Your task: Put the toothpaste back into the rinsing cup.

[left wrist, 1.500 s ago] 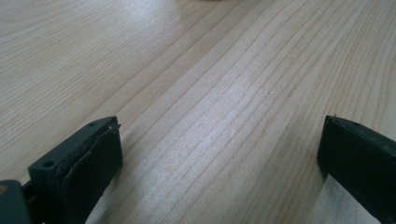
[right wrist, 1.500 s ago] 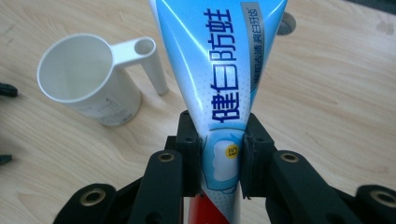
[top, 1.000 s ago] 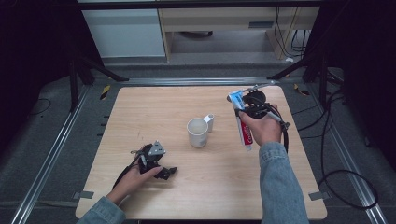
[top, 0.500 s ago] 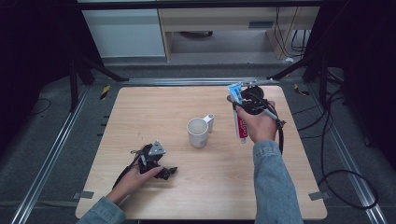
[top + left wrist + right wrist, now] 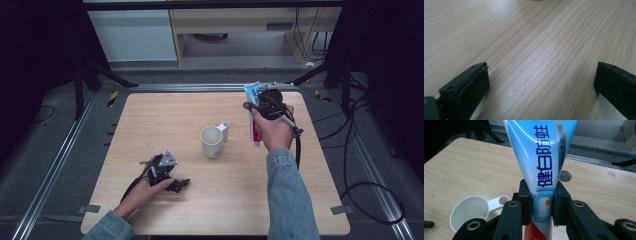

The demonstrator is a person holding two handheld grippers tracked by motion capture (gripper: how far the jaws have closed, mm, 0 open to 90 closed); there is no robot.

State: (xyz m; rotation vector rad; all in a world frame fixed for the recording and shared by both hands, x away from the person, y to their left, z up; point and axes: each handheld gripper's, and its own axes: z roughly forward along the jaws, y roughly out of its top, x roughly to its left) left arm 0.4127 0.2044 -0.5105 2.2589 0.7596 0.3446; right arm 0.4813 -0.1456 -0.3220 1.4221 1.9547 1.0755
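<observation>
Table (image 5: 150, 120) mostly bare | R claw (image 5: 260, 107) clamps toothpaste tube (image 5: 254, 112) – near far edge | L claw (image 5: 172, 184) wide open – holds nothing

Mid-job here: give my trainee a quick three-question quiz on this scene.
1. True or false: the right tool is shut on the toothpaste tube.
2. What is between the left tool's jaws?
3. In the high view, the white cup is: A) left of the tube, B) right of it, C) under it.

Key: 1 true. 2 Nothing; it is open over bare table. 3 A.
</observation>
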